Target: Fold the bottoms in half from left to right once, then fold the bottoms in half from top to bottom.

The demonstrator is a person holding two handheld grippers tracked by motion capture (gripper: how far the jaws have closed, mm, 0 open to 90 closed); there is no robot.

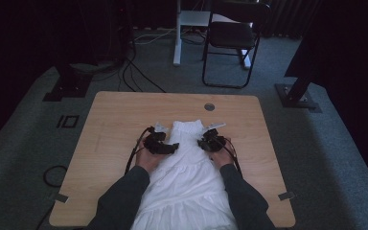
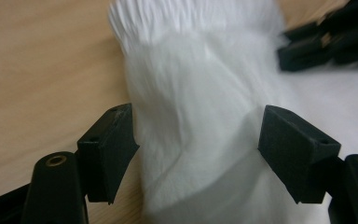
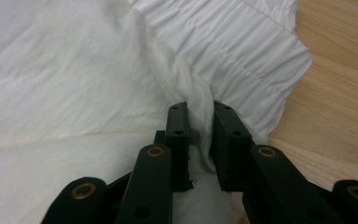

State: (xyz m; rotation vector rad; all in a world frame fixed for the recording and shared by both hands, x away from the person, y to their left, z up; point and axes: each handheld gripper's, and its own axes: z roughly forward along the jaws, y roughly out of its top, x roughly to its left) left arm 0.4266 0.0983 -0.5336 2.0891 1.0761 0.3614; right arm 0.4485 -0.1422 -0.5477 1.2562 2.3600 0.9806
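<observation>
A white dress (image 1: 187,177) lies flat on the wooden table (image 1: 120,110), with its gathered bodice (image 1: 188,128) pointing away from me. My left gripper (image 1: 172,146) rests at the left side of the bodice. Its jaws (image 2: 196,126) stand wide apart over the white cloth (image 2: 200,79), and the pads are not pressing on it. My right gripper (image 1: 203,143) is at the bodice's right side. There its jaws (image 3: 200,109) are shut on a pinched fold of the dress (image 3: 74,84), just below the shirred band (image 3: 233,37). The right gripper (image 2: 326,42) appears blurred beyond the cloth.
A round grommet hole (image 1: 209,106) sits near the table's far edge. A black folding chair (image 1: 232,36) and a white desk leg (image 1: 177,33) stand beyond the table. Cables (image 1: 134,76) run across the grey carpet, with dark stand bases (image 1: 67,86) at either side.
</observation>
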